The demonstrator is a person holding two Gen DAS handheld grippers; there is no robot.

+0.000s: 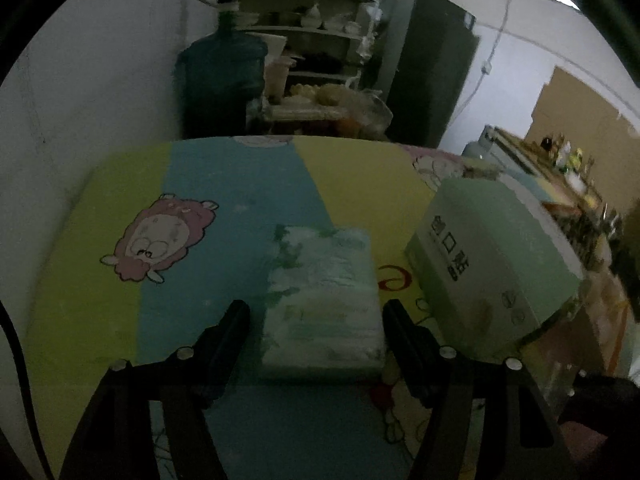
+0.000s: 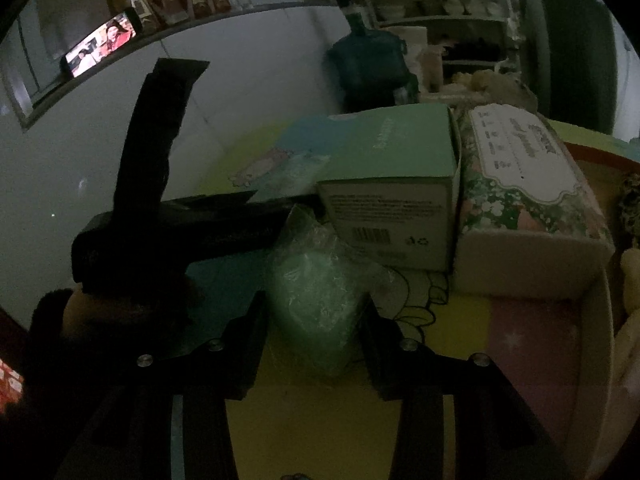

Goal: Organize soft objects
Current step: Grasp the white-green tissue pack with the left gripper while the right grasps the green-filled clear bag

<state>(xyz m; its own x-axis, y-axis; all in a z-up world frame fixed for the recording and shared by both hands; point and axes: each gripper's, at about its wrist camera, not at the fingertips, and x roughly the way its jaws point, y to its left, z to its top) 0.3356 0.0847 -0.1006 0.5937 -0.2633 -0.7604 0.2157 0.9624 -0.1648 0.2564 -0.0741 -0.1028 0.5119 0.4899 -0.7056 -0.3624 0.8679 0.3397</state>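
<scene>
Dim storeroom, cartoon-print mat (image 1: 240, 184) covering the table. Item one: flat tissue pack (image 1: 324, 300), lying mid-mat beside a green carton (image 1: 492, 256); the left gripper (image 1: 316, 320) is straddling it unclenched, its right finger close against the pack's edge. Likely light, squashy, slick-wrapped; long sides suiting the pinch. Item two: film-wrapped green bundle (image 2: 316, 300), which the right gripper (image 2: 314, 332) is clasping.
</scene>
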